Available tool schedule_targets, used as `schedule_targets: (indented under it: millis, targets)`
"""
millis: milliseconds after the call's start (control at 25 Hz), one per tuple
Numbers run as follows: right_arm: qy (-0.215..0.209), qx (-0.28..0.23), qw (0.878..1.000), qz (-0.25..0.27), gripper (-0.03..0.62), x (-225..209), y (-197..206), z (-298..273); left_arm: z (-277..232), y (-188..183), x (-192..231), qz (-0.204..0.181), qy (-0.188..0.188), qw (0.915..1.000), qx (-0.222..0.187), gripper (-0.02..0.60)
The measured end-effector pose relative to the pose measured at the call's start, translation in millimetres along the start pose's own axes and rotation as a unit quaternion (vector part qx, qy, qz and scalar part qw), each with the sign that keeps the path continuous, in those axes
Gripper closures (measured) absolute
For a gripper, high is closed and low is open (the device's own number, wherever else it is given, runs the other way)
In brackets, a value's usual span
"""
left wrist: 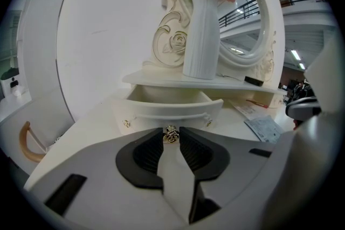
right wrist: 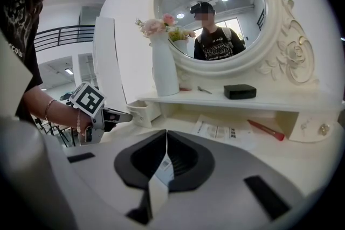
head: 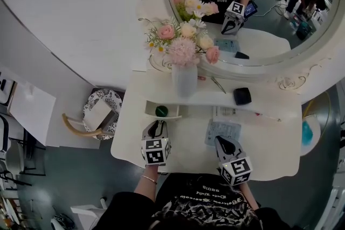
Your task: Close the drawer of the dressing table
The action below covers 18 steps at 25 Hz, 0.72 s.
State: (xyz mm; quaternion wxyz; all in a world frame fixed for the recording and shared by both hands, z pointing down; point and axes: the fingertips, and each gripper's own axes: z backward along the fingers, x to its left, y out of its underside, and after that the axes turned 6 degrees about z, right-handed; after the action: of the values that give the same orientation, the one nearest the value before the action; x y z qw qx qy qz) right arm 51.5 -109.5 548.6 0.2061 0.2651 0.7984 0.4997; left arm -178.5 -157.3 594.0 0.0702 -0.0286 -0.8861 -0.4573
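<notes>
The small white drawer (left wrist: 167, 109) stands pulled out at the far left of the surface (head: 188, 158), under the shelf. It looks light and stiff, likely to slide with a gentle push. The left claw (head: 157, 123) is clamped on its small gold knob (left wrist: 171, 135), which is smooth and could slip, so pushing the curved front looks safer. The right claw (right wrist: 166, 133) is closed and empty. Beyond are the oval mirror (head: 269, 2), a tall flower vase (head: 184, 81) that might wobble, papers (head: 223, 129) and a grey floor.
</notes>
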Motion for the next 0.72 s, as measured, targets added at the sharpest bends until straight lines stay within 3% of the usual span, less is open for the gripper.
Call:
schedule_targets:
  millis: [720]
  targets:
    - [0.012, -0.001, 1.000, -0.008, 0.580, -7.9, -1.2, 0.5, -8.4, -7.8, 1.2, 0.012, -0.003, 0.9999, -0.001, 0.480]
